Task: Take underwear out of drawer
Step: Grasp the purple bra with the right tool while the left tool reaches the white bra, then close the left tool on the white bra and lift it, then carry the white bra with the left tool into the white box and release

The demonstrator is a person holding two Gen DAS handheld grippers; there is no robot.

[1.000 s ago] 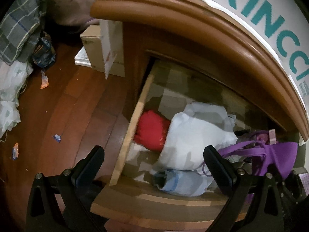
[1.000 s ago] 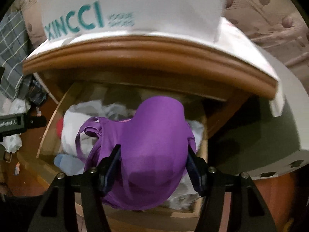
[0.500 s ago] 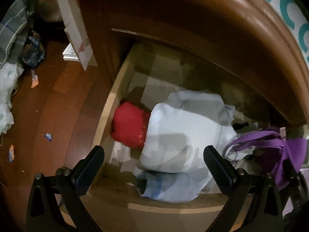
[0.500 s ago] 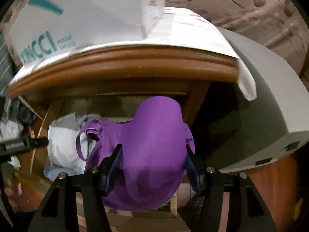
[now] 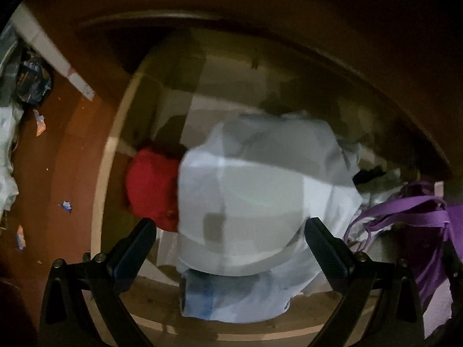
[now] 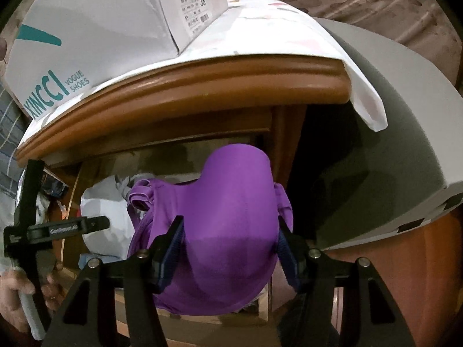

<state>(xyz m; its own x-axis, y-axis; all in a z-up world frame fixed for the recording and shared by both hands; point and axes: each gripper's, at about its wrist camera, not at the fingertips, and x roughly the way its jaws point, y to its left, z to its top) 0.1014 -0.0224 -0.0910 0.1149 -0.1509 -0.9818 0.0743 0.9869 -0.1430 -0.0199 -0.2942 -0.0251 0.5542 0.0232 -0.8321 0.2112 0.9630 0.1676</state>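
The wooden drawer (image 5: 99,202) stands pulled out, with clothes inside. A big white garment (image 5: 260,179) lies in its middle, a red one (image 5: 150,188) to its left and a pale blue one (image 5: 231,297) at the front. My left gripper (image 5: 230,224) hangs open just over the white garment, pointing almost straight down. My right gripper (image 6: 228,222) is shut on a purple bra (image 6: 231,196), held above the drawer's right end. The bra's straps (image 5: 405,217) trail over the drawer at the right of the left wrist view.
A white shoebox (image 6: 101,29) sits on the nightstand top (image 6: 202,86), which overhangs the drawer. A grey padded bed edge (image 6: 390,115) is to the right. Scraps and bags (image 5: 31,86) litter the wooden floor to the left. A hand (image 6: 14,292) holds the left gripper's handle.
My left gripper has sunk toward the drawer, so the white garment fills more of its view. My right gripper has swung to the right with the bra still gripped.
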